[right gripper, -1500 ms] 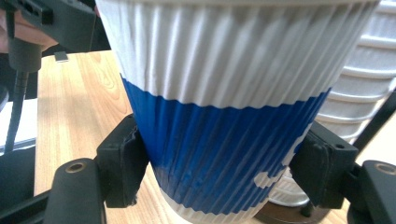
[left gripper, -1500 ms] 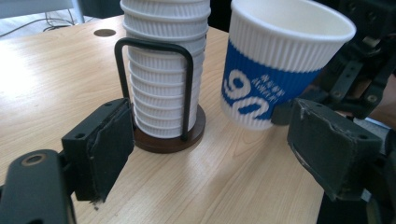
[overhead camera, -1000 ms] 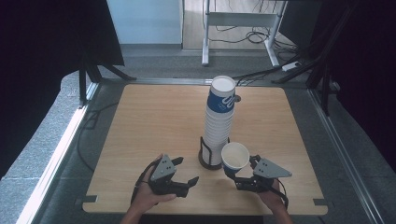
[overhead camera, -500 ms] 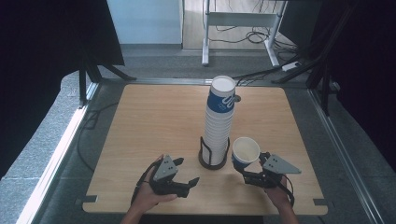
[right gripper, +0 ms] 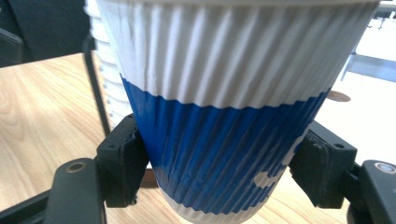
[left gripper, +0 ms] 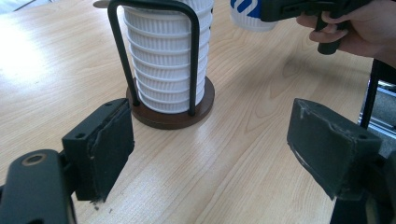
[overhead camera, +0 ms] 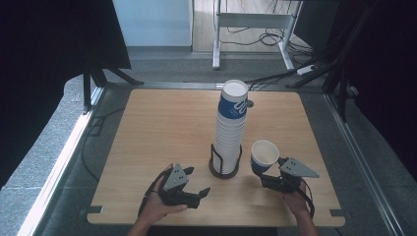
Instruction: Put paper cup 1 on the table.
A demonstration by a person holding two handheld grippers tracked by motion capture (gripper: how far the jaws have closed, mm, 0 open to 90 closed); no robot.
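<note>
A tall stack of white ribbed paper cups, topped by a blue-banded one, stands in a black wire holder on a round brown base at the table's middle front. To the right of the stack my right gripper is shut on a single blue-and-white cup, upright and lifted off the wood. In the right gripper view the pads press the cup on its blue band. My left gripper rests open left of the holder. In the left gripper view its jaws stand apart with nothing between them, facing the stack.
The wooden table has bare room at left and at the back. A small brown disc lies behind the stack. Beyond the table stand a white metal frame and floor cables, with dark screens on both sides.
My right gripper has carried the single cup to the right, away from the stack. The left gripper has stayed where it was.
</note>
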